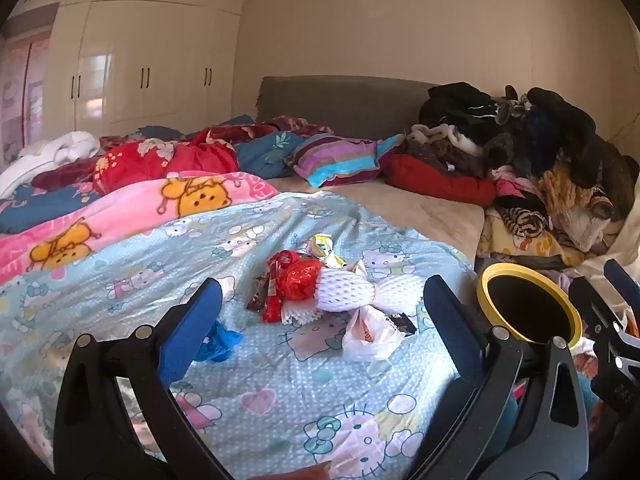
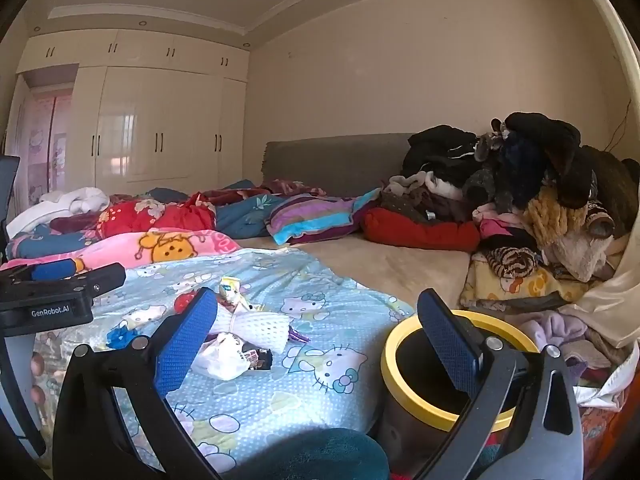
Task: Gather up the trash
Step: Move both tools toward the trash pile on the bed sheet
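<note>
A heap of trash lies on the light blue cartoon bedsheet (image 1: 280,392): a white foam net (image 1: 352,290), a red crumpled wrapper (image 1: 298,278), a white plastic bag (image 1: 368,334), a yellow-white wrapper (image 1: 326,250) and a blue scrap (image 1: 218,342). The foam net (image 2: 260,326) and white bag (image 2: 222,356) also show in the right wrist view. A dark bin with a yellow rim (image 1: 528,306) stands at the bed's right side; in the right wrist view its rim (image 2: 424,404) sits just below my right gripper. My left gripper (image 1: 324,340) is open and empty, short of the heap. My right gripper (image 2: 316,344) is open and empty.
Bedding is bunched on the left: a pink cartoon blanket (image 1: 120,208) and red quilt (image 1: 168,160). A striped pillow (image 1: 340,158) lies by the grey headboard (image 1: 340,100). A tall pile of clothes (image 1: 540,168) fills the right side. White wardrobes (image 1: 140,68) stand behind.
</note>
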Demonstrator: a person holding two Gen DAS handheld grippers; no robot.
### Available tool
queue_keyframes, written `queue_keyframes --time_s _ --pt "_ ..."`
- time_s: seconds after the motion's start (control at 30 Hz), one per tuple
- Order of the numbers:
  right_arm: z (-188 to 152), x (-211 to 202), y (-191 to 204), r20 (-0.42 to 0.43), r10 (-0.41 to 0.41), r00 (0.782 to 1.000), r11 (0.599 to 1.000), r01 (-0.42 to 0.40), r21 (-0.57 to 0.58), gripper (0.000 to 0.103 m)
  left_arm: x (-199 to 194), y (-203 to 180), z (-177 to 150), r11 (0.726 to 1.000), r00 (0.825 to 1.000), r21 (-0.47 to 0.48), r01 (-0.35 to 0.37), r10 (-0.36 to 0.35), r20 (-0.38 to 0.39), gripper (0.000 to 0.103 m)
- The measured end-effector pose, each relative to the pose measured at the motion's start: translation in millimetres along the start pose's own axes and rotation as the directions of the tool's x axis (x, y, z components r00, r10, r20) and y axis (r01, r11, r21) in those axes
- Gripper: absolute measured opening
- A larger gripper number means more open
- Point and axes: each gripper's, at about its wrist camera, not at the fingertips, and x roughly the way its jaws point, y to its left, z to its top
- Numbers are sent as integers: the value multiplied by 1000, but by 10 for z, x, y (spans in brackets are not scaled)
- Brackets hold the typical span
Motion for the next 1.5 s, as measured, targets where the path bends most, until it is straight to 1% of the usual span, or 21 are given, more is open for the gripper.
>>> queue_keyframes --time_s 0.03,0.2,1.5 --pt "-19 52 -70 0 -3 1000 1000 3 11 97 -28 -49 -26 1000 1000 14 2 -2 8 92" --pt "-21 56 -70 -1 -4 1000 1000 4 12 97 -22 -70 -26 1000 1000 25 4 -4 11 92" --pt "-73 81 -72 -13 -7 1000 1000 7 20 97 -40 -82 -44 1000 1000 30 1 -1 19 92"
